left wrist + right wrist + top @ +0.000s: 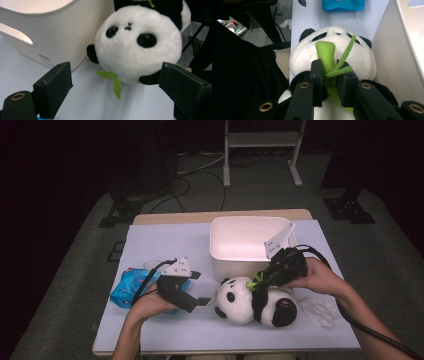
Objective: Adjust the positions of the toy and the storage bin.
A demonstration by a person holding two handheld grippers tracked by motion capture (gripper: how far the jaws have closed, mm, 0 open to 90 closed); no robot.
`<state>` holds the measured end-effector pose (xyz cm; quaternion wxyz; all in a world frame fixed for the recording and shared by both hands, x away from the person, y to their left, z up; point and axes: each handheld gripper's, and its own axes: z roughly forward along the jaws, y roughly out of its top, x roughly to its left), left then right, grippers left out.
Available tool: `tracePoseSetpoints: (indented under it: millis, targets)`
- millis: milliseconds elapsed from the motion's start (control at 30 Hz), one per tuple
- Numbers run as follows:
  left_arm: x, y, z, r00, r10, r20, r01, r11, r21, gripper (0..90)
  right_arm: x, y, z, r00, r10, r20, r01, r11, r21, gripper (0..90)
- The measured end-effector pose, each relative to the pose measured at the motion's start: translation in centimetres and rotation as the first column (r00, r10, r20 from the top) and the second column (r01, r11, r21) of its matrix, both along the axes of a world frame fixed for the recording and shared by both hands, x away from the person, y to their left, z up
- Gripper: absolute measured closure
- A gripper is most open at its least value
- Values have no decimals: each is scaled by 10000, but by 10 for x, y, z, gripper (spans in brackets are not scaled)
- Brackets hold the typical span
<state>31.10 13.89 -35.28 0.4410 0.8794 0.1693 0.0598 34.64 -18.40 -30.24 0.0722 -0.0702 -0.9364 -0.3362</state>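
A toy panda [252, 301] lies on its side on the white table [165, 245]. It is just in front of the white tub [247, 245], very near the tub's front wall. Its round white head points to the left, and its black and white body lies to the right.

The right gripper [261, 279] comes down on the panda from the right. Its two black jaws are squeezed close together on the green bamboo stalk [327, 56] sewn to the panda's chest. In the right gripper view the green felt sits tight between the jaws, and thin green leaves stick out over the panda's face. The person's right hand [320, 277] holds this gripper just above the panda's body.

The left gripper [196, 289] is to the left of the panda, near its head. Its jaws are spread wide with nothing in them. In the left gripper view the panda's face sits between the two jaws but farther off, and the jaws do not touch it. A small green leaf [112, 80] hangs under the panda's chin.

A blue packet [131, 287] lies left of the panda, behind the left hand [150, 304]. A clear crinkly bag [320, 311] lies just to the right of the panda.
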Motion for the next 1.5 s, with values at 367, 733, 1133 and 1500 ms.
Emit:
tracePoseSetpoints:
  millis: [367,733,1133,1500]
  targets:
    - [2,0,-2,10000,-56,-38,56,10000,26,104,-6,0,29,9988,62,489,-59,10000,-68,755]
    - [4,3,-2,10000,1,-79,-2,10000,-68,103,-13,-3,63,9945,66,1043,-73,10000,60,755]
    - [12,7,-9,9995,57,-321,-58,10000,-49,104,-10,-4,100,9887,81,1494,-82,10000,-2,755]
    - [15,9,-12,9990,97,-446,-105,9998,-173,103,5,-6,130,9822,-159,1870,175,9998,-72,755]
